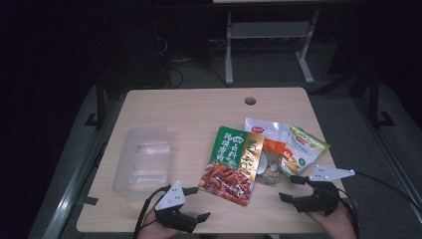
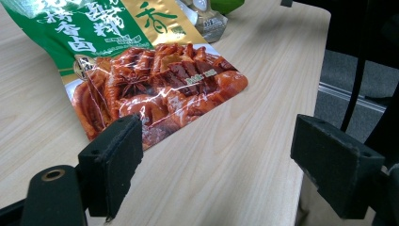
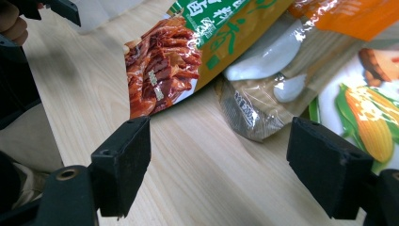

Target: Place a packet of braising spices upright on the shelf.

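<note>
Three snack packets lie overlapped at the table's middle right: a green and red packet (image 1: 232,164) (image 2: 136,70) (image 3: 188,47), an orange and white packet (image 1: 268,149) (image 3: 277,66), and a green corn packet (image 1: 303,149) (image 3: 371,113). My left gripper (image 1: 197,204) (image 2: 216,160) hovers open near the front edge, just short of the red packet's lower corner. At the front right, my right gripper (image 1: 291,188) (image 3: 219,162) is open too, its jaws facing the orange packet's bottom corner. Nothing is held in either.
A clear plastic tray (image 1: 142,159) rests at the table's left. A cable hole (image 1: 250,101) is near the far edge. Metal desk legs (image 1: 229,45) stand on the dark floor beyond. The table's right edge (image 2: 310,94) is close to my left gripper.
</note>
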A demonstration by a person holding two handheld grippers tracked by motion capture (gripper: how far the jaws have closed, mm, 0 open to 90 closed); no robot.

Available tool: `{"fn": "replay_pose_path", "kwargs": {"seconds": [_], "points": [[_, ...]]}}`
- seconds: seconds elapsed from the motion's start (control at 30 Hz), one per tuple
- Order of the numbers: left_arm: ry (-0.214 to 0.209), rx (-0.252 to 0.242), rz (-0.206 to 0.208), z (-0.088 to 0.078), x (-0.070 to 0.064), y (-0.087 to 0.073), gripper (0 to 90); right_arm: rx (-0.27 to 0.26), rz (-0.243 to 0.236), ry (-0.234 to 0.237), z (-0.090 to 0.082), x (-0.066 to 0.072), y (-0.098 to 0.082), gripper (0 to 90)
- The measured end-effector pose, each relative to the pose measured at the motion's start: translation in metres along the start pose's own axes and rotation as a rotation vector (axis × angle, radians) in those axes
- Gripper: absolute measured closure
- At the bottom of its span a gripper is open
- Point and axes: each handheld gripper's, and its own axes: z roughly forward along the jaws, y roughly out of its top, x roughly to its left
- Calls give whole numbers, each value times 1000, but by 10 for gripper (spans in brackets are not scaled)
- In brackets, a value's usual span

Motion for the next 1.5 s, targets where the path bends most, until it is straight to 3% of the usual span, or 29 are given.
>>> {"fn": "replay_pose_path", "kwargs": {"seconds": [0.6, 0.9, 1.0, 1.27, 1.5], "points": [[-17, -4, 15, -2, -5, 0, 170, -11, 16, 1, 8, -5, 18, 193], [-25, -6, 20, 0, -6, 0, 170, 4, 4, 17, 37, -11, 45, 207], [-24, -7, 23, -1, -6, 1, 170, -8, 25, 24, 44, -18, 52, 213], [-24, -12, 28, -2, -6, 1, 170, 9, 27, 6, 63, -27, 68, 232], [-28, -10, 36, -1, -8, 2, 171, 22, 79, 2, 75, -37, 74, 253]]}}
